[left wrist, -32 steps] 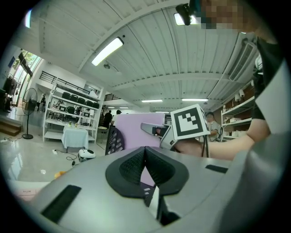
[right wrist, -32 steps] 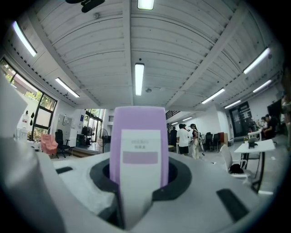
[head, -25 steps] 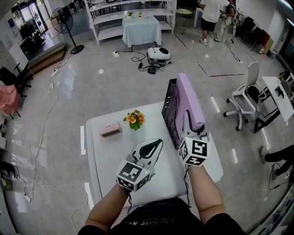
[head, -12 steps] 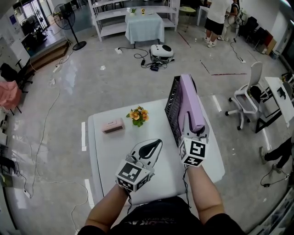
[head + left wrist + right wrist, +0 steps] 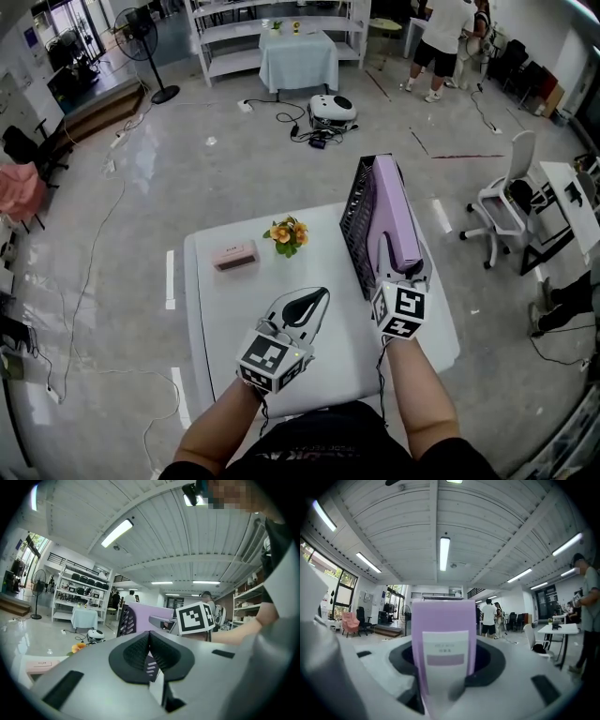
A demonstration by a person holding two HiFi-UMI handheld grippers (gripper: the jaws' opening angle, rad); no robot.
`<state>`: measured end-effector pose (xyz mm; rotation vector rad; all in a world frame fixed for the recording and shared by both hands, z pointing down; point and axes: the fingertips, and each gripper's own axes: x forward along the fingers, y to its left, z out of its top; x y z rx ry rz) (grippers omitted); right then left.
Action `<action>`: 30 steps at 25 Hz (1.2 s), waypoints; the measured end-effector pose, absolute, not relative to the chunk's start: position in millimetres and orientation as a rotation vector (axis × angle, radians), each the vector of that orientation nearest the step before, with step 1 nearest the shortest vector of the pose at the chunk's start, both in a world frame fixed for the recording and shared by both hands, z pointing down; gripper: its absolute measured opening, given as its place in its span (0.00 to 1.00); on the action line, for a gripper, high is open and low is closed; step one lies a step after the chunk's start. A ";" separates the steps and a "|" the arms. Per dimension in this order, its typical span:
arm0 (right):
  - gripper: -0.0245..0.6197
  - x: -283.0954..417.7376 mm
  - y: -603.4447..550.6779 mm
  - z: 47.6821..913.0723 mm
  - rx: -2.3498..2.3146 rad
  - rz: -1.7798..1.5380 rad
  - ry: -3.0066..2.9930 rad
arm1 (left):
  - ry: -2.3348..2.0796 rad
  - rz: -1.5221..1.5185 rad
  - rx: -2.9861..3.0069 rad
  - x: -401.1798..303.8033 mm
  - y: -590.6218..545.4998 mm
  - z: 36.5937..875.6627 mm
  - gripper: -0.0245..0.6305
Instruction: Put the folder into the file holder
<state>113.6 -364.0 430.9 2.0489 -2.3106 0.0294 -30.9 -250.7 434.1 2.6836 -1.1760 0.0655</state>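
Observation:
A lilac folder stands on edge inside the black mesh file holder at the table's right side. My right gripper is at the folder's near end with its jaws opening. In the right gripper view the folder's labelled spine stands between the jaws with a gap on each side, so the pads do not press it. My left gripper hovers over the table's middle, shut and holding nothing. In the left gripper view the left gripper points toward the file holder.
The white table carries a small bunch of orange flowers and a pink box at its far left. A white office chair stands on the floor to the right. People stand far off at the back right.
The view has shifted a little. Both grippers, the folder and the holder keep their places relative to the table.

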 end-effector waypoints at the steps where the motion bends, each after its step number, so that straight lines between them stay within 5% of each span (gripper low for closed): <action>1: 0.36 114.2 -362.6 431.2 2.053 0.040 -2.312 | -1.184 0.066 2.684 -33.2 -249.4 434.3 0.04; 30: 0.36 94.2 -249.8 420.4 2.017 0.018 -2.360 | -1.222 0.057 2.714 -83.2 -160.7 425.7 0.12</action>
